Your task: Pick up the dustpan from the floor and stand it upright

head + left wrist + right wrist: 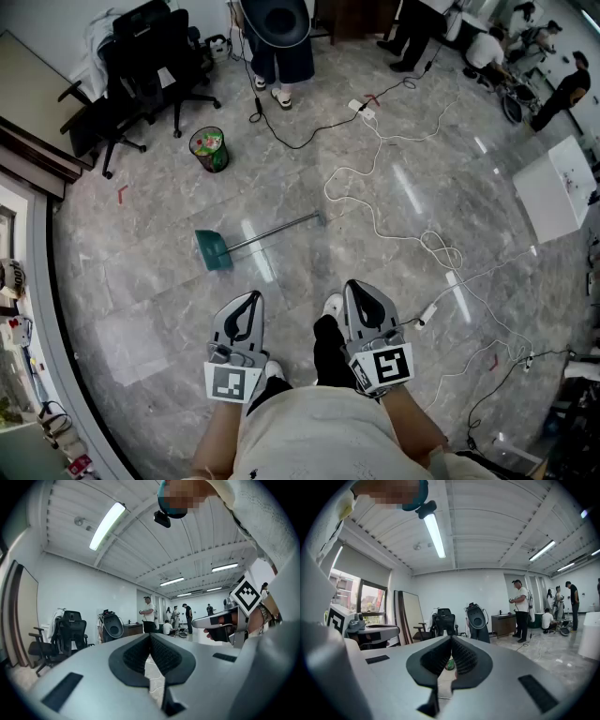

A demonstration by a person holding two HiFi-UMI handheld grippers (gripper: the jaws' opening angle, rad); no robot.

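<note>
Dustpan (pixel 214 249) flat on floor (pixel 159 314), ahead of left gripper (pixel 251 297), right gripper (pixel 355 286); fingers (pixel 133 657) clenched, empty.

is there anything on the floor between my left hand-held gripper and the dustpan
Nothing visible does. In the head view only bare floor lies between the left hand-held gripper and the dustpan. The white cables run to the right of the handle's end, and the waste bin stands beyond the dustpan.
</note>
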